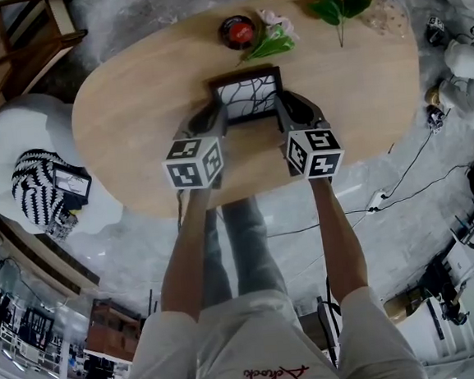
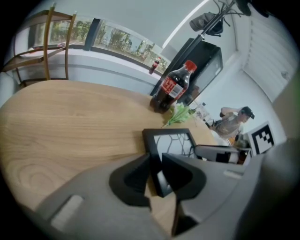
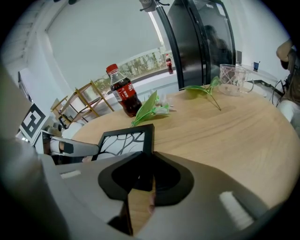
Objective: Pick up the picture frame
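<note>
Bearing picture frame [image 1: 247, 98]: oval wooden table [image 1: 131, 111], marble floor [image 1: 138, 238].

Soft, even brightness leaves only faint shadows on the oval pale-wood table [image 1: 134, 144]. Both gripper views bulge fish-eye style with black corners. The left gripper's grey tongs [image 2: 156, 174] and the right gripper's grey tongs [image 3: 143, 180] blur up close.

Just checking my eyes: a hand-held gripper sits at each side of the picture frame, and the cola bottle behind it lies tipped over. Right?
Not quite: the cola bottle stands upright, as the left gripper view shows. The rest holds: the left hand-held gripper and right hand-held gripper flank the picture frame.
</note>
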Action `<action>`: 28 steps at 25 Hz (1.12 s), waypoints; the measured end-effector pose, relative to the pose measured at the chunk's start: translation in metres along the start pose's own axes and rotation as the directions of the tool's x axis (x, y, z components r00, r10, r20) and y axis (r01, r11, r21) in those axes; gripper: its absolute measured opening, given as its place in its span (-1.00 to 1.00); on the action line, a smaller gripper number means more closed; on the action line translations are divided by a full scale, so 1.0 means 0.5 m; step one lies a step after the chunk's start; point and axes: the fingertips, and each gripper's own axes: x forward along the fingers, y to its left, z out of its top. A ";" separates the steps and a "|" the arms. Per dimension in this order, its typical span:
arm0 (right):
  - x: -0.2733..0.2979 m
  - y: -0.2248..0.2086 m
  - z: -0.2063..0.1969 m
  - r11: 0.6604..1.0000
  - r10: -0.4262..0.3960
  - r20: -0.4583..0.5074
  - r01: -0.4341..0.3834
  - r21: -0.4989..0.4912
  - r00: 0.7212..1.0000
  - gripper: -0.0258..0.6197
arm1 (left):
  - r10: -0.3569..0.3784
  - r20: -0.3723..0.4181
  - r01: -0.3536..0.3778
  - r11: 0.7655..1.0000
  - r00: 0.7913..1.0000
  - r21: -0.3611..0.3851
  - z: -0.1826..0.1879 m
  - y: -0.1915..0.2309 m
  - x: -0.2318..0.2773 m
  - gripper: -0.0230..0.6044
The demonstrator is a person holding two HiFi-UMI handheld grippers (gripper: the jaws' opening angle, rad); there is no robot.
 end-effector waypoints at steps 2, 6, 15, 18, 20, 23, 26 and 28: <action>-0.004 0.004 0.001 1.000 -0.001 0.006 0.001 -0.001 1.000 -0.69 | 0.000 0.002 0.000 1.000 1.000 0.000 -0.002 -0.001 -0.005 -0.67; -0.022 0.010 0.002 1.000 -0.011 0.018 0.011 -0.009 1.000 -0.69 | -0.009 0.001 0.009 1.000 1.000 0.011 -0.003 -0.012 -0.019 -0.67; -0.108 0.046 0.063 0.999 -0.049 0.100 0.051 -0.017 0.994 -0.69 | -0.040 0.050 0.035 0.995 0.998 0.090 0.055 -0.068 -0.092 -0.66; -0.156 0.072 0.101 0.998 -0.059 0.141 0.064 -0.029 0.988 -0.69 | -0.049 0.081 0.040 0.992 0.996 0.117 0.088 -0.097 -0.140 -0.66; -0.191 0.090 0.130 0.997 -0.065 0.168 0.071 -0.032 0.984 -0.69 | -0.057 0.103 0.043 0.990 0.993 0.134 0.115 -0.120 -0.176 -0.66; -0.246 0.123 0.183 0.996 -0.074 0.220 0.084 -0.037 0.973 -0.69 | -0.070 0.143 0.045 0.984 0.987 0.172 0.164 -0.153 -0.235 -0.66; -0.306 0.163 0.238 0.994 -0.078 0.270 0.095 -0.051 0.960 -0.69 | -0.083 0.181 0.045 0.977 0.980 0.207 0.214 -0.188 -0.304 -0.66; -0.356 0.190 0.268 0.994 -0.079 0.282 0.098 -0.053 0.956 -0.69 | -0.084 0.189 0.041 0.975 0.978 0.217 0.238 -0.218 -0.357 -0.66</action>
